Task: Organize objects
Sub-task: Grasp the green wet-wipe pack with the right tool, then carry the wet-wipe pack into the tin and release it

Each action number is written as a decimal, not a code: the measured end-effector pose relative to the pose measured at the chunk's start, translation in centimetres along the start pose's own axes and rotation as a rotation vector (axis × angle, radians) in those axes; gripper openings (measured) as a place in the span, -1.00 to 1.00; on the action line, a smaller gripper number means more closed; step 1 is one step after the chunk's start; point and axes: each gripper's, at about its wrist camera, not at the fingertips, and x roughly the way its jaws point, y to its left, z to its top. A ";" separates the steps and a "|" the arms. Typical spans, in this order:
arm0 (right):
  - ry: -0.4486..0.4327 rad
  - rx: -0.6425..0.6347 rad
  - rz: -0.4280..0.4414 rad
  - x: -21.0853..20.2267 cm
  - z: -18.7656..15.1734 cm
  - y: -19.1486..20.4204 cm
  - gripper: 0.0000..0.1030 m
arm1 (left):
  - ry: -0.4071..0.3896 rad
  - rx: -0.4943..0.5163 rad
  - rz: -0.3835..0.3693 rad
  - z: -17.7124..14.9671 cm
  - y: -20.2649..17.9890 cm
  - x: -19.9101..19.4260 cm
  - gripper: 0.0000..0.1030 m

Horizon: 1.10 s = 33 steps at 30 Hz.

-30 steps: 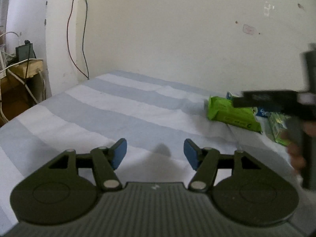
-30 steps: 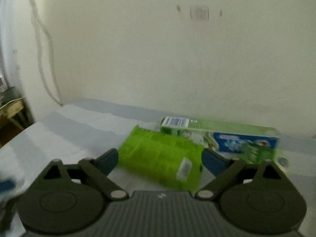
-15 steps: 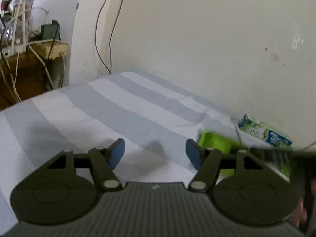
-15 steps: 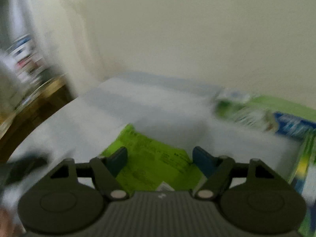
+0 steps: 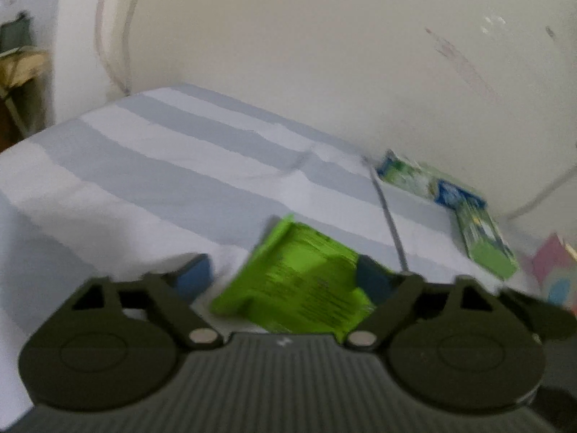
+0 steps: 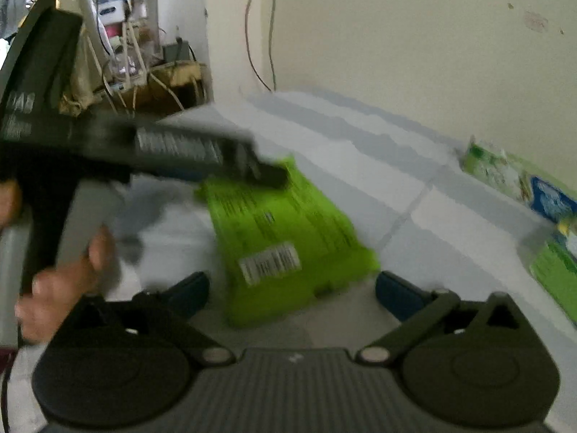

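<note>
A bright green flat packet (image 5: 299,281) lies on the striped bed sheet (image 5: 151,180). My left gripper (image 5: 285,278) is open, its blue pads on either side of the packet's near end. In the right wrist view the same packet (image 6: 285,238) lies just ahead of my open right gripper (image 6: 292,288), between its pads. The left gripper's body (image 6: 144,144) reaches over the packet's far end there. A green and blue toothpaste box (image 5: 429,180) and a second green box (image 5: 487,241) lie by the wall.
The bed meets a cream wall (image 5: 324,54) behind. A cluttered wooden shelf with cables (image 6: 144,72) stands at the bed's far left. A grey cable (image 5: 389,216) crosses the sheet. A pink object (image 5: 555,267) sits at the right edge.
Both grippers have swung toward the green packet. It now sits between the pads of each gripper. The right view has turned left, and the left gripper and hand have come into it.
</note>
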 end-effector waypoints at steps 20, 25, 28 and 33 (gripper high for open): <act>-0.295 0.143 -0.358 -19.6 -8.1 -1.1 -0.08 | -0.097 0.197 -0.464 -2.1 -17.8 -10.7 0.01; -0.299 0.229 -0.511 -25.3 -12.1 -4.9 -0.08 | -0.028 0.329 -0.595 -4.0 -27.1 -9.0 0.03; -0.298 0.297 -0.595 -27.8 -14.7 -7.4 -0.07 | 0.021 0.381 -0.648 -5.3 -31.7 -7.4 0.04; -0.266 0.393 -0.728 -29.7 -18.2 -11.0 -0.07 | 0.080 0.460 -0.686 -7.2 -38.4 -5.1 0.05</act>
